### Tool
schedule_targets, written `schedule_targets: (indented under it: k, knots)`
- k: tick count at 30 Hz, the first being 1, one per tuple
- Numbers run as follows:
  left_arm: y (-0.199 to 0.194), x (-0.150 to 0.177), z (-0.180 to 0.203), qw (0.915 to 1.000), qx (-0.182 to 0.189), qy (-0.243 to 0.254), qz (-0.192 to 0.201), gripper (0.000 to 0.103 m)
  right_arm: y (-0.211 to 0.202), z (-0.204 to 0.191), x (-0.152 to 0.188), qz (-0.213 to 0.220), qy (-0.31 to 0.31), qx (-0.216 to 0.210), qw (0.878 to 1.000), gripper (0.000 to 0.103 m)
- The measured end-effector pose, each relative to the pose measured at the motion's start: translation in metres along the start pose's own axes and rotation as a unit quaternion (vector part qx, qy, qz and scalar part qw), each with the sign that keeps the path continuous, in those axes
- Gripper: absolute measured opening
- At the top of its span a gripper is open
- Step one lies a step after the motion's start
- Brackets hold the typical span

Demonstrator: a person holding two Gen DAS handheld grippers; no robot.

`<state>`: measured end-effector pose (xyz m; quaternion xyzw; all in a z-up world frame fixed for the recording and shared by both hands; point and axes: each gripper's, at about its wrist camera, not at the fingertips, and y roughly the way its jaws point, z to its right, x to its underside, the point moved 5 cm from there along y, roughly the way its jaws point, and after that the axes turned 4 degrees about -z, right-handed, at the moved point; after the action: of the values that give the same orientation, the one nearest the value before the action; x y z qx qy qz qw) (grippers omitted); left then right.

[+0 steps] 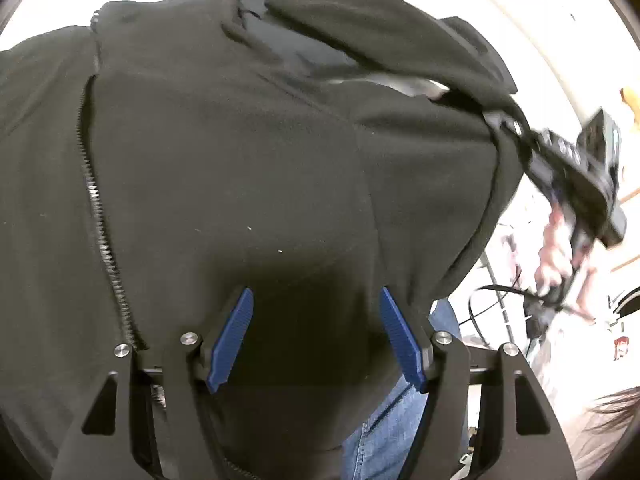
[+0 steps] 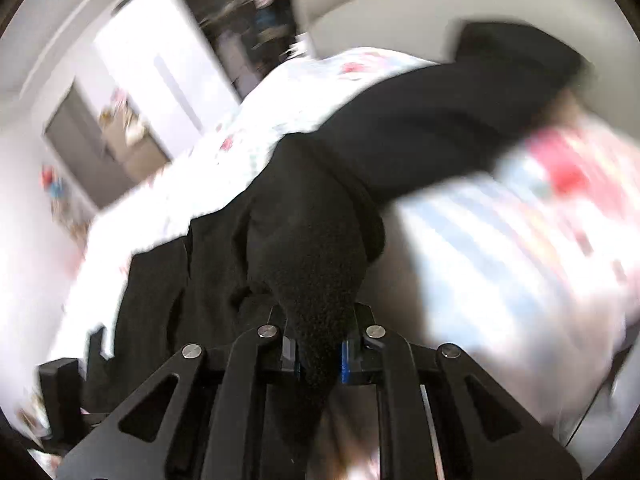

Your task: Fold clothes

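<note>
black fleece jacket (image 1: 248,152): fills most of left wrist view, zip teeth (image 1: 106,240) down its left side. left gripper (image 1: 316,336): blue pads (image 1: 232,334) spread wide, nothing clamped, fleece just ahead. right gripper (image 2: 320,354): jaws pinched tight on a fleece fold, seen at jacket's right edge w/ a hand (image 1: 560,252). patterned bedding (image 2: 500,232) under jacket, blurred. jeans (image 1: 396,420) below jacket hem.

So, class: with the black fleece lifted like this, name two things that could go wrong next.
1. Only the right tool grips the fleece, by one narrow bunch; the left tool is open, so the fleece may slip or hang unevenly.
2. The right-wrist view is blurred, suggesting a fast swing; the zip could twist out of line, spoiling the fold.
</note>
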<state>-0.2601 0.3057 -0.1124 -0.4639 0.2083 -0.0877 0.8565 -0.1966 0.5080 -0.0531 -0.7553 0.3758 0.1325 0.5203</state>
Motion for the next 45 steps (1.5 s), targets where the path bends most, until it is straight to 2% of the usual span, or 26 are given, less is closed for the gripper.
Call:
schedule_targets:
  k: [2, 3, 5, 6, 7, 9, 11, 14, 17, 20, 21, 22, 23, 24, 25, 26, 28, 29, 30, 31, 32, 34, 38, 41, 42, 45]
  knots:
    - [0.01, 0.005, 0.008, 0.9995, 0.028, -0.01, -0.005, 0.068, -0.004, 0.017, 0.022, -0.018, 0.026, -0.019, 0.999, 0.012]
    - [0.011, 0.002, 0.011, 0.997, 0.073, -0.025, 0.004, 0.068, -0.001, 0.02, 0.031, -0.027, 0.027, -0.024, 0.999, 0.012]
    - [0.004, -0.017, 0.013, 0.9889, 0.137, -0.053, 0.026, 0.066, -0.001, 0.026, 0.043, -0.047, 0.019, -0.019, 0.999, 0.013]
    - [0.0, -0.035, 0.018, 0.9863, 0.149, -0.055, 0.046, 0.066, -0.002, 0.027, 0.043, -0.045, 0.016, -0.012, 0.999, 0.014]
    - [-0.003, -0.053, 0.023, 0.9835, 0.159, -0.056, 0.066, 0.066, -0.006, 0.028, 0.042, -0.04, 0.018, -0.015, 0.999, 0.017]
    - [0.001, -0.072, 0.037, 0.9841, 0.147, -0.042, 0.091, 0.066, -0.015, 0.033, 0.042, -0.028, 0.025, -0.02, 0.999, 0.022]
    - [0.021, -0.104, 0.045, 0.9823, 0.149, -0.053, 0.101, 0.066, -0.031, 0.034, 0.05, -0.021, 0.021, -0.013, 0.999, 0.026]
    - [0.054, -0.141, 0.05, 0.9699, 0.198, -0.095, 0.105, 0.068, -0.033, 0.026, 0.047, -0.027, 0.019, -0.022, 0.999, 0.027]
    - [0.085, -0.161, 0.047, 0.9626, 0.209, -0.13, 0.114, 0.075, -0.03, 0.025, 0.046, -0.035, 0.021, -0.029, 0.999, 0.029]
    - [0.124, -0.175, 0.04, 0.9576, 0.207, -0.182, 0.085, 0.082, -0.026, 0.028, 0.047, -0.045, 0.023, -0.03, 0.998, 0.03]
    - [0.132, -0.176, 0.04, 0.9541, 0.213, -0.196, 0.077, 0.08, -0.025, 0.03, 0.047, -0.048, 0.024, -0.03, 0.998, 0.031]
    - [0.139, -0.176, 0.041, 0.9505, 0.22, -0.208, 0.07, 0.07, -0.024, 0.03, 0.047, -0.05, 0.024, -0.03, 0.998, 0.031]
    - [0.135, -0.175, 0.047, 0.9482, 0.232, -0.201, 0.083, 0.054, -0.024, 0.03, 0.048, -0.052, 0.023, -0.029, 0.998, 0.031]
    - [0.13, -0.175, 0.054, 0.9463, 0.242, -0.191, 0.097, 0.02, -0.024, 0.03, 0.049, -0.053, 0.021, -0.027, 0.998, 0.031]
    - [0.115, -0.173, 0.064, 0.952, 0.226, -0.168, 0.119, 0.009, -0.025, 0.029, 0.05, -0.053, 0.017, -0.02, 0.998, 0.031]
    - [0.1, -0.171, 0.073, 0.956, 0.212, -0.145, 0.142, 0.009, -0.026, 0.028, 0.049, -0.052, 0.014, -0.016, 0.998, 0.031]
    - [0.07, -0.168, 0.09, 0.9542, 0.221, -0.107, 0.17, 0.008, -0.028, 0.027, 0.048, -0.049, 0.009, -0.008, 0.999, 0.032]
    - [0.049, -0.166, 0.097, 0.9519, 0.225, -0.093, 0.186, 0.008, -0.03, 0.025, 0.048, -0.046, 0.012, -0.013, 0.999, 0.032]
    - [0.024, -0.162, 0.103, 0.948, 0.227, -0.079, 0.208, 0.007, -0.032, 0.023, 0.047, -0.043, 0.015, -0.02, 0.999, 0.037]
    - [-0.002, -0.157, 0.108, 0.9435, 0.229, -0.065, 0.231, 0.007, -0.036, 0.016, 0.046, -0.038, 0.013, -0.041, 0.998, 0.047]
    - [-0.034, -0.149, 0.109, 0.9386, 0.22, -0.048, 0.261, 0.007, -0.04, 0.004, 0.046, -0.036, -0.001, -0.069, 0.997, 0.05]
    - [-0.086, -0.13, 0.106, 0.9281, 0.201, -0.023, 0.313, 0.007, -0.052, -0.023, 0.047, -0.029, -0.035, -0.11, 0.993, 0.052]
    - [-0.146, -0.074, 0.07, 0.9299, 0.129, -0.051, 0.341, 0.007, -0.06, -0.051, 0.052, -0.017, -0.059, -0.098, 0.993, 0.062]
    - [-0.228, -0.017, 0.002, 0.9097, 0.08, -0.058, 0.403, 0.007, -0.043, -0.058, 0.067, -0.058, -0.062, -0.088, 0.992, 0.062]
    - [-0.248, 0.001, -0.018, 0.903, 0.036, -0.071, 0.422, 0.008, -0.037, -0.063, 0.075, -0.071, -0.073, -0.084, 0.991, 0.062]
    - [-0.255, 0.017, -0.089, 0.8988, -0.081, -0.138, 0.408, 0.01, -0.012, -0.075, 0.102, -0.115, -0.108, -0.051, 0.986, 0.062]
